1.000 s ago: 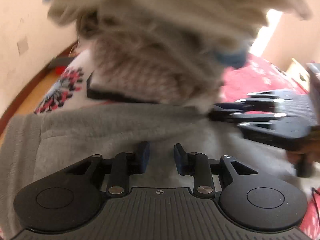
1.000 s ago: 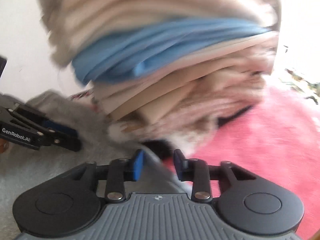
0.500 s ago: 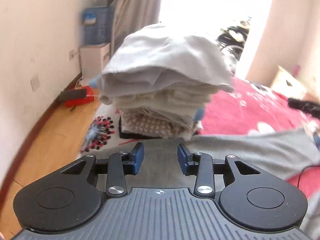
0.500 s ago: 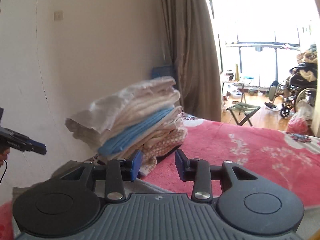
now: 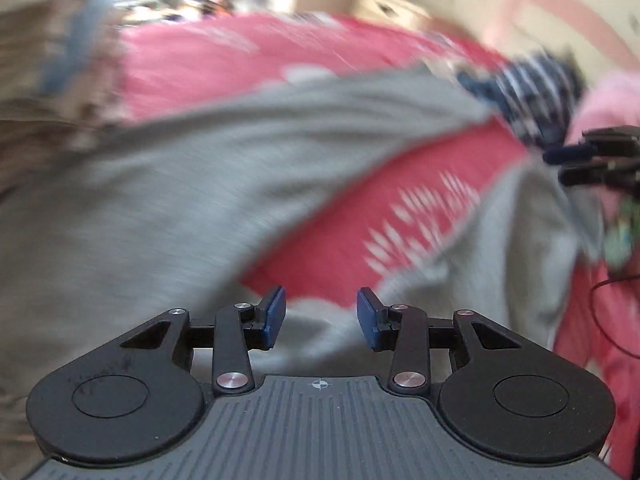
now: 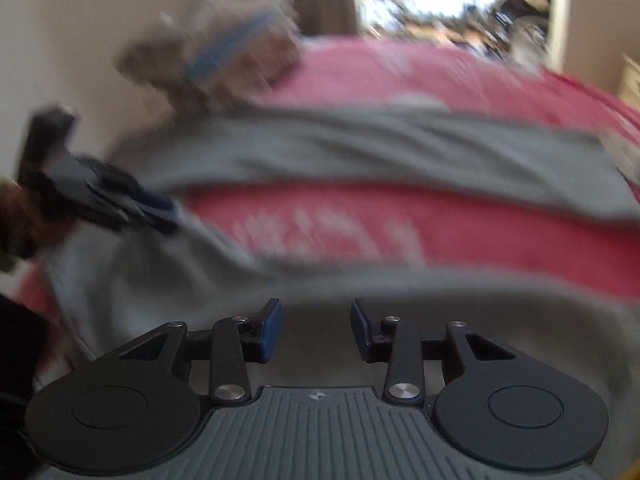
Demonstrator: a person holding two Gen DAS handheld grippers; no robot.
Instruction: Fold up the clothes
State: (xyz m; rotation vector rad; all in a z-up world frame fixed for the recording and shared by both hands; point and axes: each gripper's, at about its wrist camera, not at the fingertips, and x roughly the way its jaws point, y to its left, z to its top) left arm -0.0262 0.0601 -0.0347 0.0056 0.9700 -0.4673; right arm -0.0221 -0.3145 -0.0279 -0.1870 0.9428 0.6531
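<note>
A grey garment lies spread over the pink bedspread, with a gap of bedspread showing between two of its parts. My left gripper hangs open above the garment's near part, nothing between its blue pads. In the right wrist view the same grey garment crosses the picture, and my right gripper is open over its near edge. Each gripper shows in the other's view: the right gripper at the garment's right end, the left gripper at its left end. Everything is motion-blurred.
A stack of folded clothes stands at the far left of the bed, also visible as the stack near the wall. A dark blue striped garment lies at the far right. A bright window is behind the bed.
Both cameras have swung away from the folded stack and down onto the grey garment. The two grippers have moved apart toward the garment's ends. The left jaws stand a little wider than a second ago.
</note>
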